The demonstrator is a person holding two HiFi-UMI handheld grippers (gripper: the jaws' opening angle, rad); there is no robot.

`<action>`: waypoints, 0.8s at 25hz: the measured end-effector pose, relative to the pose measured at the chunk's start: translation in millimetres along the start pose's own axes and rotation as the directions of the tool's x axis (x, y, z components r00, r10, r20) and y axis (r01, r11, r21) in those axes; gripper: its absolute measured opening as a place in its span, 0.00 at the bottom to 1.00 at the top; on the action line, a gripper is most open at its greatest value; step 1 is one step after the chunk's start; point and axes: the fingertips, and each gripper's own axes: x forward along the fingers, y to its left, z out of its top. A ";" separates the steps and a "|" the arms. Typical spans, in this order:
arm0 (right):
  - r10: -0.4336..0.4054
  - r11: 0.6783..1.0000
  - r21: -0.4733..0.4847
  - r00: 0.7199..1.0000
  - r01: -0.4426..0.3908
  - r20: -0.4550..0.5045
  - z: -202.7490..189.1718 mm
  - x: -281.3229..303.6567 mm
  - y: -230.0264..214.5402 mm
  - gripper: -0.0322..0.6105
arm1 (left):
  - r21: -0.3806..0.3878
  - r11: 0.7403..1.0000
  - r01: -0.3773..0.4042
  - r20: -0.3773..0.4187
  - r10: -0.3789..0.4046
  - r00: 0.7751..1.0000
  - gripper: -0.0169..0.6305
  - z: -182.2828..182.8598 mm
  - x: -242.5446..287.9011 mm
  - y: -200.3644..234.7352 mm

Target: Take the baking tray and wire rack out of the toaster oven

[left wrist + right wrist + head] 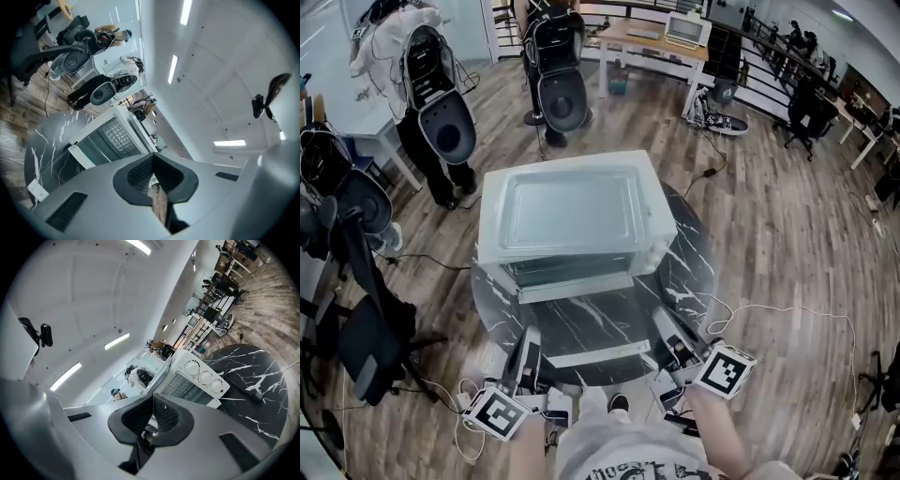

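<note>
A white toaster oven [502, 220] stands on a round black marble table [684, 272]. A flat grey tray-like sheet [567, 208] lies on its roof. Its glass door [581, 323] looks folded down toward me, with a white handle bar [598, 353] at the near end. A wire grid, the rack [117, 136] [185, 383], shows inside the oven. My left gripper [531, 333] [152, 171] sits just left of the handle and my right gripper [660, 314] [152, 416] just right of it. Both point level at the oven, shut and holding nothing.
Three knobs [205, 377] sit on the oven's right side. A white tag [37, 190] lies on the table. Office chairs [356, 319], a person in dark gear [441, 112], desks [661, 42] and floor cables [787, 314] surround the table.
</note>
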 end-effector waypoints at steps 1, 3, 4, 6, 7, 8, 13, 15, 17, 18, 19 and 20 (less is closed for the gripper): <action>0.002 1.000 -0.004 1.000 -0.002 -0.003 -0.8 -5.9 0.0 0.05 | 0.003 1.000 -0.006 0.001 0.006 1.000 0.03 -3.4 -4.5 -2.0; 0.008 1.000 -0.022 1.000 -0.008 -0.011 -0.5 -15.8 -0.2 0.05 | 0.005 1.000 -0.018 0.008 0.018 1.000 0.03 -9.4 -12.0 -5.2; 0.012 0.999 -0.035 1.000 -0.013 -0.017 0.3 -20.4 0.0 0.05 | 0.000 1.000 -0.021 0.012 0.021 1.000 0.03 -12.8 -15.2 -7.4; 0.007 0.999 -0.042 1.000 -0.009 -0.028 -0.4 -31.8 -2.1 0.05 | -0.019 1.000 -0.023 0.017 0.023 1.000 0.03 -21.7 -22.5 -11.4; -0.002 0.999 -0.038 1.000 0.001 -0.031 -1.7 -37.9 -4.6 0.05 | -0.025 0.999 -0.027 0.016 0.027 0.999 0.03 -26.2 -27.0 -12.0; -0.011 0.999 -0.039 0.999 0.010 -0.033 -2.8 -43.2 -6.9 0.05 | -0.028 0.999 -0.032 0.015 0.032 0.999 0.03 -30.0 -31.2 -12.4; -0.027 0.998 -0.060 0.999 0.024 -0.038 -1.7 -60.0 -12.2 0.05 | -0.017 0.999 -0.038 0.015 0.038 0.999 0.03 -40.5 -41.1 -20.3; -0.030 0.998 -0.064 0.999 0.028 -0.042 -4.2 -66.4 -13.0 0.05 | -0.002 0.999 -0.047 0.008 0.047 0.999 0.03 -45.5 -46.6 -19.1; -0.032 0.997 -0.068 0.998 0.029 -0.046 -7.5 -71.1 -14.8 0.05 | 0.008 0.999 -0.052 0.002 0.052 0.999 0.03 -49.6 -50.8 -17.5; -0.033 0.997 -0.069 0.998 0.029 -0.047 -8.7 -72.7 -15.9 0.05 | 0.001 0.999 -0.048 0.003 0.048 0.999 0.03 -51.4 -51.4 -18.2; -0.034 0.997 -0.070 0.998 0.030 -0.048 -9.5 -74.0 -17.1 0.05 | -0.009 0.999 -0.042 0.005 0.042 0.999 0.03 -53.2 -51.2 -19.7; -0.036 0.997 -0.071 0.998 0.033 -0.049 -10.1 -75.3 -18.5 0.05 | -0.015 0.999 -0.040 0.006 0.040 0.999 0.03 -54.9 -51.1 -20.5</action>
